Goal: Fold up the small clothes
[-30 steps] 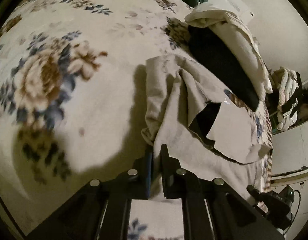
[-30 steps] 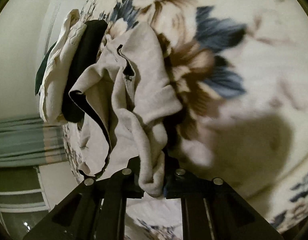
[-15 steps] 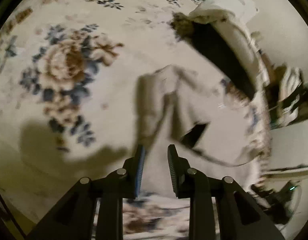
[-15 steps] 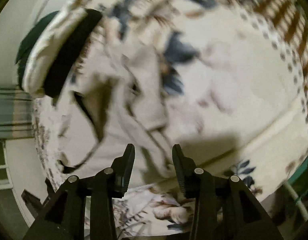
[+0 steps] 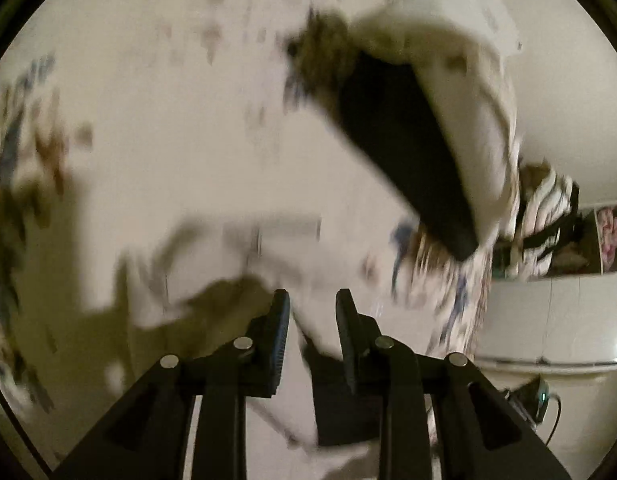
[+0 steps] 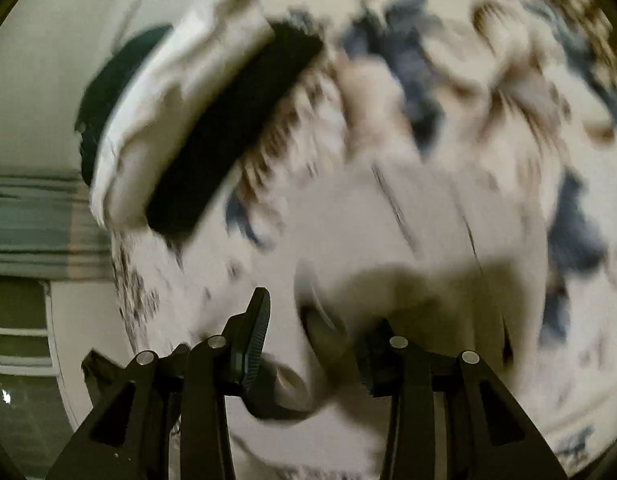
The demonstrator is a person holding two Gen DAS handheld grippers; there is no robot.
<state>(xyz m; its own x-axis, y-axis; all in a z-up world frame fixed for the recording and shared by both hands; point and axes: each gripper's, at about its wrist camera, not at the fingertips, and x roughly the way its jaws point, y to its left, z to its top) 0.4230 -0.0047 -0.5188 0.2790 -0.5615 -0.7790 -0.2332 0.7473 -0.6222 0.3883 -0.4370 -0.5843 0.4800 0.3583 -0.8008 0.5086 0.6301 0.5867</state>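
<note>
The pale beige crumpled cloth garment point(image 5: 244, 256) is seen, blurred, low in both frames on the floral bedspread point(image 5: 156, 128). Both the left tongs point(image 5: 311, 300) and right tongs point(image 6: 312, 312) are parted, nothing gripped, presumably for regrasping.

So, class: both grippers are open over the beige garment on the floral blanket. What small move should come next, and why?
Probably lower both grippers a little and close on the beige garment's near edge. The left gripper and right gripper are both open with cloth lying between or just past the fingers, held by neither. The garment looks rumpled rather than folded, though motion blur hides its exact edges.
</note>
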